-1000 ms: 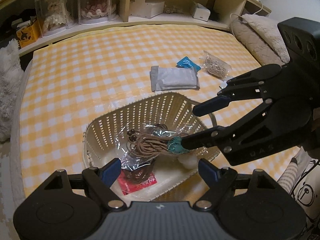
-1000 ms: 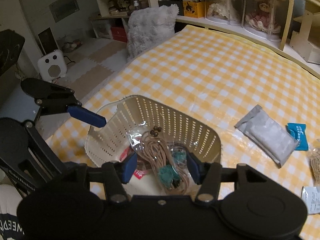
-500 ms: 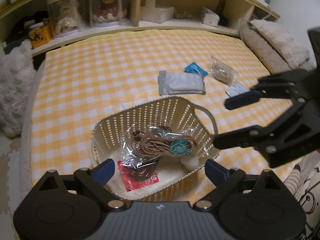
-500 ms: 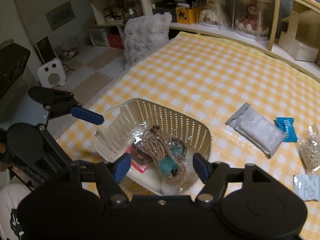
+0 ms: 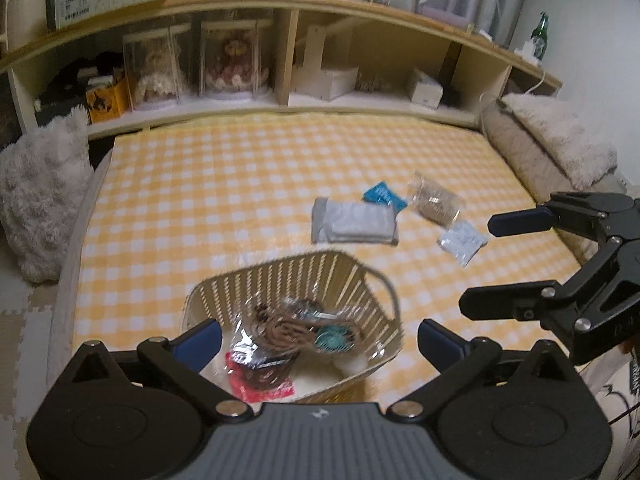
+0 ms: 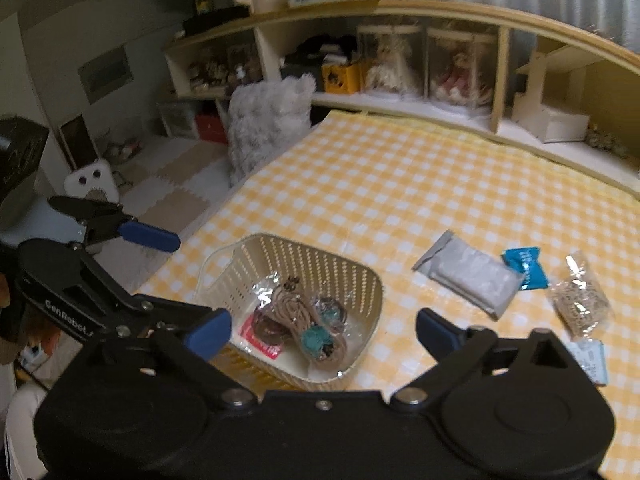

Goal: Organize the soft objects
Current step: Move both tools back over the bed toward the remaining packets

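A cream perforated basket [image 5: 304, 258] [image 6: 280, 240] sits on the yellow checked bed cover. In it lie a clear bag of brown cords with a teal piece [image 5: 296, 328] [image 6: 296, 312] and a red packet [image 5: 260, 388]. My left gripper [image 5: 320, 340] [image 6: 176, 276] hovers above the basket's near side, its jaws opening with nothing between them. My right gripper [image 6: 322, 330] [image 5: 478, 264] hangs over the basket's right side, jaws also opening and empty. Loose on the cover lie a grey pack [image 5: 354, 226] [image 6: 472, 276], a blue packet [image 5: 384, 194], a clear bag of tan bits [image 5: 434, 202] and a small white packet [image 5: 462, 240].
A fluffy white pillow [image 5: 36, 200] [image 6: 268, 120] leans at the bed's left edge and grey pillows [image 5: 560, 148] lie along its right. Wooden shelves [image 5: 280, 104] with boxed dolls run behind the bed. A white device [image 6: 90, 184] stands on the floor mats.
Both grippers have risen and drawn back from the basket. The right jaws have spread wide and let go of the cord bag, which stays in the basket. The left jaws widened a little.
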`<state>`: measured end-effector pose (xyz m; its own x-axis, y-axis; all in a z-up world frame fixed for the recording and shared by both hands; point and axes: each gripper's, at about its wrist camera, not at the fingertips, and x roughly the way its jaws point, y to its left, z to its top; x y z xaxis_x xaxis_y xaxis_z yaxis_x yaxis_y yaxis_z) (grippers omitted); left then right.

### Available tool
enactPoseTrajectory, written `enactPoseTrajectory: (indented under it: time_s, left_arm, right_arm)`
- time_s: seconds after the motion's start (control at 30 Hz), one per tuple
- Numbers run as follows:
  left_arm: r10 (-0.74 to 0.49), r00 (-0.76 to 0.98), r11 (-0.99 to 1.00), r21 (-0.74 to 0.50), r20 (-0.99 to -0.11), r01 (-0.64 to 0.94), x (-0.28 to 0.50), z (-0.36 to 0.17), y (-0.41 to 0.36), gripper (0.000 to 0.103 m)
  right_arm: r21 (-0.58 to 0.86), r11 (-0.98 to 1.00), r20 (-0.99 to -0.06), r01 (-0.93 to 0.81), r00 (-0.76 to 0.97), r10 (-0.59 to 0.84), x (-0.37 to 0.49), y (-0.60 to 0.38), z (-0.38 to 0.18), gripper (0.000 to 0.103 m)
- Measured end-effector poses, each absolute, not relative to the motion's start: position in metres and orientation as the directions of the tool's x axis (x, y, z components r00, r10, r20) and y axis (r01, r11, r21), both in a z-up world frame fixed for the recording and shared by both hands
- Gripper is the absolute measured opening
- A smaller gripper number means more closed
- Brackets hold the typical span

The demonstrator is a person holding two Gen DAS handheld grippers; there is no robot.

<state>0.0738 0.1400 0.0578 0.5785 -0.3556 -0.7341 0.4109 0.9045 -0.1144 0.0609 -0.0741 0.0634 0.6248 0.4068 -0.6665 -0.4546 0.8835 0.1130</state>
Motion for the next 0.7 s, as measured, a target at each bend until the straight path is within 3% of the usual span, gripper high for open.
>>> enactPoseTrajectory:
  time_s: [0.7]
  left_arm:
    - [-0.359, 0.799, 0.928, -0.092, -0.482, 0.361, 0.070, 0.115, 0.049, 0.103]
  right_arm:
    - [0.133, 0.982, -0.435, -0.135, 0.882, 0.180, 0.030, -0.205, 0.124, 0.103]
